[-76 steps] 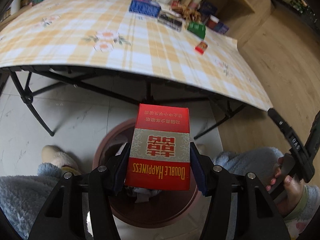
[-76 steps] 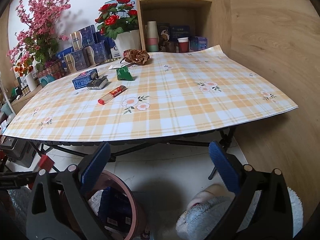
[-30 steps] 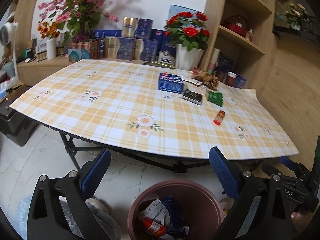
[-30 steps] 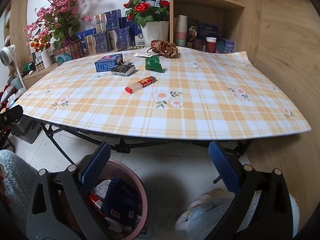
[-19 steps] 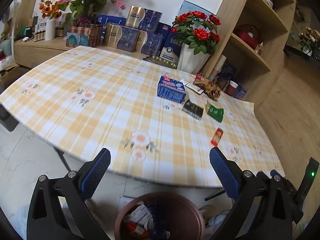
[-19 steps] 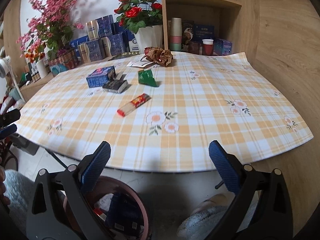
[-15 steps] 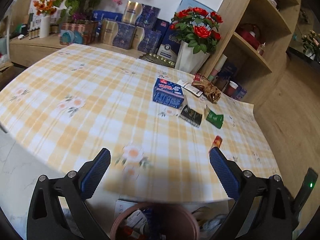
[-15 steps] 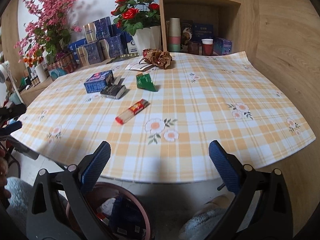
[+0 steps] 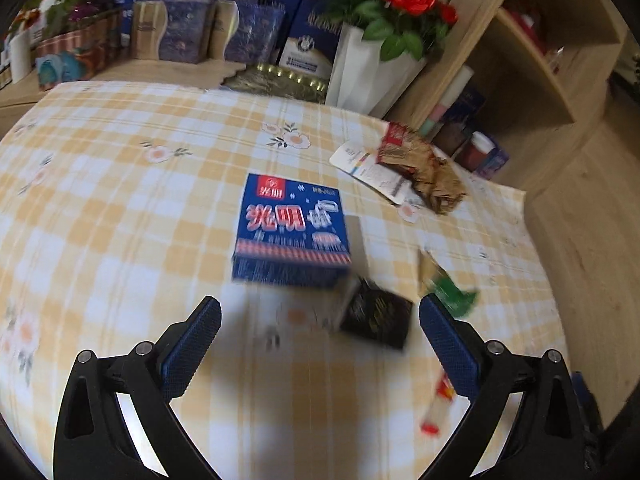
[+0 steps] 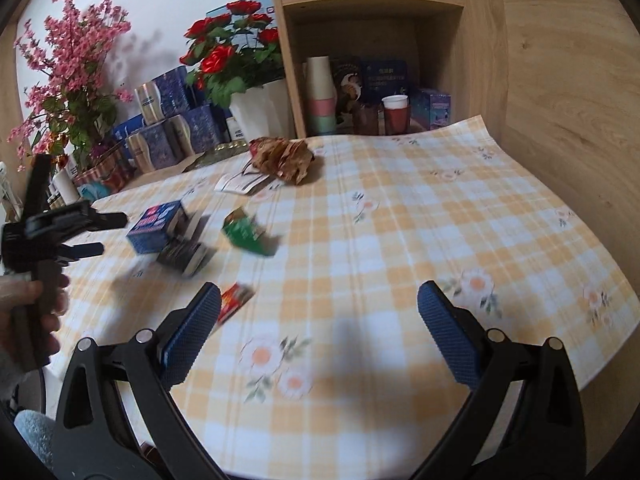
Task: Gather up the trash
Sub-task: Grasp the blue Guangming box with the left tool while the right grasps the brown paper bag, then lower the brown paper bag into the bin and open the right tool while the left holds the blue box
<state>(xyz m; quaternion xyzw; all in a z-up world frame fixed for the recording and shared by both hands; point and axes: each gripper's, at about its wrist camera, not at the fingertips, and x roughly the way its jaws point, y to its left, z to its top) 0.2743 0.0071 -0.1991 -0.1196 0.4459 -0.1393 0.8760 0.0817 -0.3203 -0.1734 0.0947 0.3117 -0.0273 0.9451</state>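
Trash lies on the yellow checked tablecloth (image 9: 120, 216). A blue box (image 9: 292, 228) sits just ahead of my left gripper (image 9: 318, 334), which is open and empty above the table. A black packet (image 9: 378, 318) lies between its fingertips, nearer the right one. A green wrapper (image 9: 454, 292), a red packet (image 9: 438, 404), crumpled brown paper (image 9: 426, 172) and a white card (image 9: 372, 168) lie to the right. My right gripper (image 10: 318, 328) is open and empty, with the red packet (image 10: 236, 300) by its left fingertip. The blue box (image 10: 156, 226) and green wrapper (image 10: 246, 232) lie further off.
Gift boxes (image 9: 192, 28) and a white vase of red roses (image 9: 372, 64) stand along the table's far edge. A wooden shelf unit (image 10: 384, 64) with cups stands at the far right corner. A hand (image 10: 24, 312) holds the left gripper at the left of the right wrist view.
The left gripper let the red cigarette pack go into the brown bin, then rose and moved in over the table toward the blue box. The right gripper also moved in over the table, still open.
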